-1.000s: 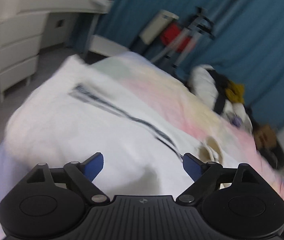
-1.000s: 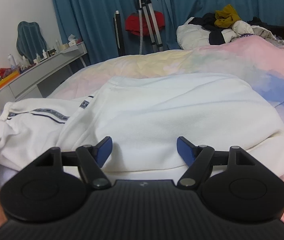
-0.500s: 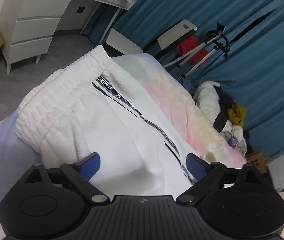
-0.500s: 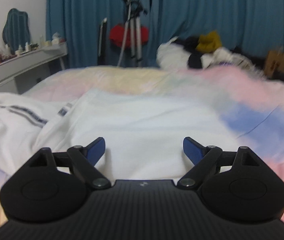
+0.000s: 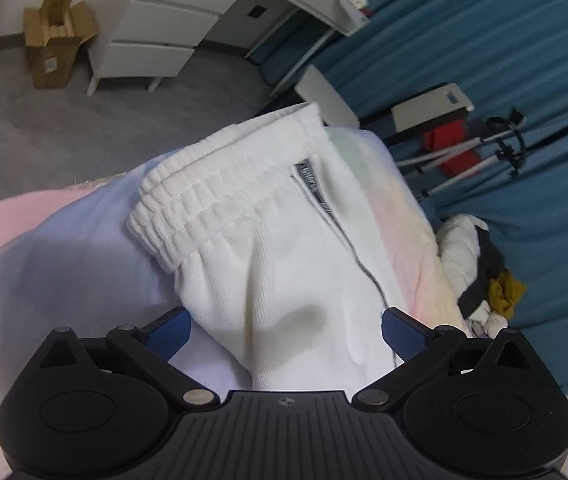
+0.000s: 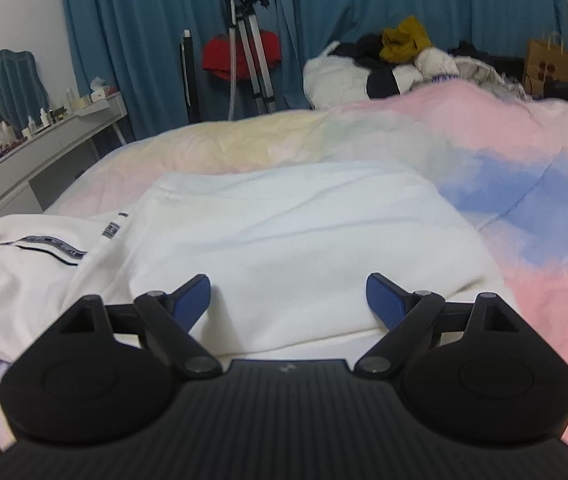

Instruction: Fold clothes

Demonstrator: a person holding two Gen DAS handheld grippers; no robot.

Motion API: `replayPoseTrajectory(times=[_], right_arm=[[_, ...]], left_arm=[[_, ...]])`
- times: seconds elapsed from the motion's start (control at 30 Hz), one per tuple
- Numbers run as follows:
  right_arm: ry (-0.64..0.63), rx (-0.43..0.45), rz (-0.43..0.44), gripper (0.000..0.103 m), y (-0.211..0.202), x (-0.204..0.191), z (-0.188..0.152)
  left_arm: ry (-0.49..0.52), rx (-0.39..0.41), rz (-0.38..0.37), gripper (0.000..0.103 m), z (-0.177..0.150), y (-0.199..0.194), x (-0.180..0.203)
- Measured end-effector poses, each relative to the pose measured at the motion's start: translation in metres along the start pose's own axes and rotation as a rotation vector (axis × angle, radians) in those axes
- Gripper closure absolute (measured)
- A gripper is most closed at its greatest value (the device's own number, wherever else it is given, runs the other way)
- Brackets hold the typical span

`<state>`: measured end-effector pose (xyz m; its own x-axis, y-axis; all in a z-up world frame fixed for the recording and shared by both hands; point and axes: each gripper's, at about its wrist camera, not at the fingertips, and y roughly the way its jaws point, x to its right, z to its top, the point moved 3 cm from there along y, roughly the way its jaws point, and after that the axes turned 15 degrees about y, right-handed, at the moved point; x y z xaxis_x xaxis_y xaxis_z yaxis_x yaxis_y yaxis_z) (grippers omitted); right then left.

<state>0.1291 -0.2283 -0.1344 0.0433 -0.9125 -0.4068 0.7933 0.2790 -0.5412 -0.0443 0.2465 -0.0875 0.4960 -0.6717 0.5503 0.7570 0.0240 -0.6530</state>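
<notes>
White trousers (image 5: 268,240) with a ribbed elastic waistband (image 5: 220,192) and a grey side stripe lie on the pastel bed cover (image 5: 64,260). My left gripper (image 5: 286,330) hangs just over them below the waistband. Its jaws are opening, with a ridge of the cloth between them and the pads off it. In the right wrist view the trousers (image 6: 304,224) lie folded flat, the striped part (image 6: 44,246) at the left. My right gripper (image 6: 289,298) stands open over the near edge of the fold and grips nothing.
A white drawer unit (image 5: 156,40) and a cardboard box (image 5: 54,48) stand on the grey floor beyond the bed's edge. At the far side are a pile of clothes (image 6: 396,60), a tripod (image 6: 244,52), a paper bag (image 6: 550,66) and blue curtains. A desk (image 6: 44,148) stands left.
The left wrist view has rolled and sunk towards the waistband, which now shows sharply. Both grippers' jaws stand wider than a second ago. The right gripper has hardly moved.
</notes>
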Motion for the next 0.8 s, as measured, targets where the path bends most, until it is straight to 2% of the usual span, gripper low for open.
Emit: replayPoseTrajectory(times=[0.07, 0.13, 0.2, 0.3, 0.33, 0.37, 0.43, 0.6, 0.7, 0.8], right_arm=[[0.009, -0.015, -0.003, 0.017, 0.002, 0.003, 0.000], [0.001, 0.002, -0.009, 0.017, 0.000, 0.002, 0.002], [-0.007, 0.019, -0.016, 0.017, -0.003, 0.002, 0.004], [-0.031, 0.033, -0.034, 0.017, -0.002, 0.003, 0.003], [-0.032, 0.022, -0.035, 0.017, 0.001, 0.004, 0.001], [-0.034, 0.012, -0.036, 0.017, 0.004, 0.006, 0.000], [-0.036, 0.005, -0.031, 0.017, 0.006, 0.010, -0.005], [-0.013, 0.026, -0.021, 0.017, -0.004, 0.016, -0.002], [0.049, 0.073, -0.025, 0.017, -0.019, 0.024, 0.013], [0.052, 0.110, -0.048, 0.017, -0.034, 0.029, 0.032]], left_arm=[[-0.029, -0.032, -0.018, 0.003, 0.004, 0.019, -0.006], [-0.078, -0.096, -0.009, 0.008, 0.005, 0.039, -0.013], [-0.089, -0.088, -0.001, 0.012, 0.008, 0.048, -0.017], [-0.021, -0.032, 0.014, 0.044, 0.012, 0.047, -0.011], [0.003, -0.020, 0.016, 0.060, 0.013, 0.047, -0.008], [0.030, -0.009, 0.019, 0.071, 0.014, 0.046, -0.005], [0.112, 0.023, 0.036, 0.082, 0.014, 0.040, 0.007], [0.365, 0.190, 0.029, 0.085, 0.008, 0.005, 0.064], [0.479, 0.281, 0.009, 0.086, -0.002, -0.015, 0.106], [0.591, 0.365, -0.020, 0.086, -0.015, -0.027, 0.162]])
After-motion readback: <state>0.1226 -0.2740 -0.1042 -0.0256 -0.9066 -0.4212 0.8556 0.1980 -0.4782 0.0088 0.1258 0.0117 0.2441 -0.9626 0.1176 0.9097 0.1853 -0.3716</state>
